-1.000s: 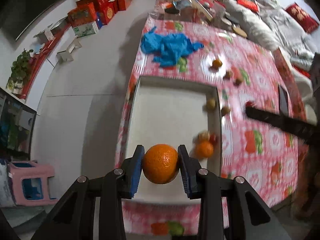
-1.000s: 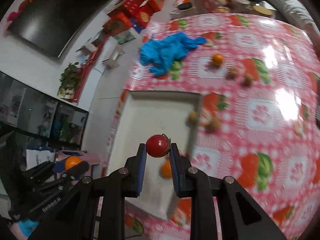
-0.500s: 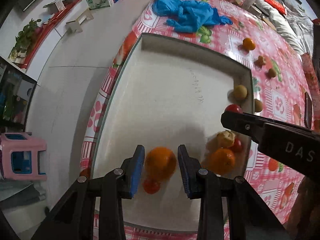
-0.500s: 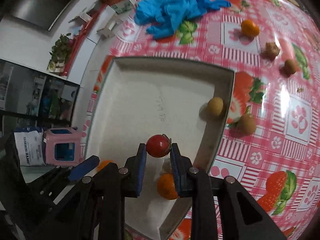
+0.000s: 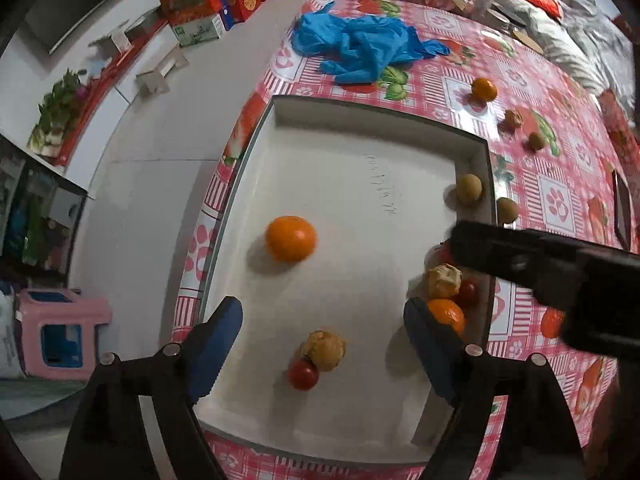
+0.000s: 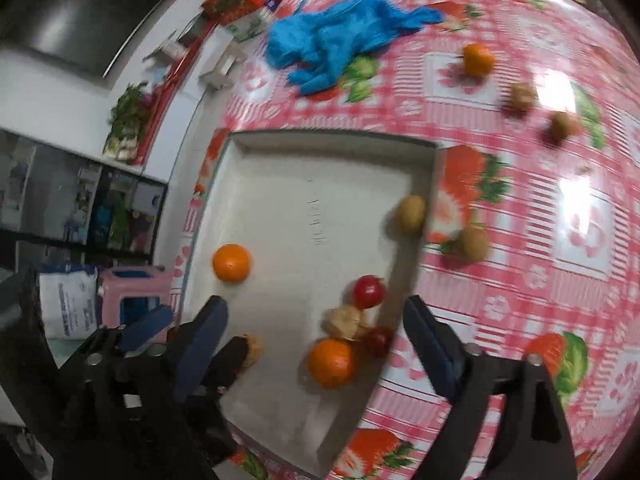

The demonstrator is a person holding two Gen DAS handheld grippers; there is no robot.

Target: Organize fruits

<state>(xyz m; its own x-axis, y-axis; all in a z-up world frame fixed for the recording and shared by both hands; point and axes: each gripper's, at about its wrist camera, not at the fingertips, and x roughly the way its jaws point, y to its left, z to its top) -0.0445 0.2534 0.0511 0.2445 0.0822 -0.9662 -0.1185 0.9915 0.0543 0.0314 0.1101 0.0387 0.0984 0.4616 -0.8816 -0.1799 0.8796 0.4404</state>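
A white tray (image 5: 360,184) lies on the pink strawberry tablecloth. A large orange (image 5: 291,238) rests free at its left side, also seen in the right wrist view (image 6: 231,263). A red tomato (image 6: 368,291) lies by the tray's right wall, next to a husked fruit (image 6: 345,322), a second orange (image 6: 331,362) and another red fruit. A kiwi (image 5: 469,189) sits in the tray. My left gripper (image 5: 324,344) is open and empty above the near tray. My right gripper (image 6: 316,340) is open and empty above the right cluster.
On the cloth outside the tray lie a kiwi (image 5: 507,210), a small orange (image 5: 484,89), two brown fruits (image 5: 513,118) and blue gloves (image 5: 360,50). A pink stool (image 5: 60,332) stands on the floor left. The table edge runs along the tray's left side.
Both grippers opened. The left one let go of the large orange, which now lies in the tray. The right one let go of the red tomato by the right wall.
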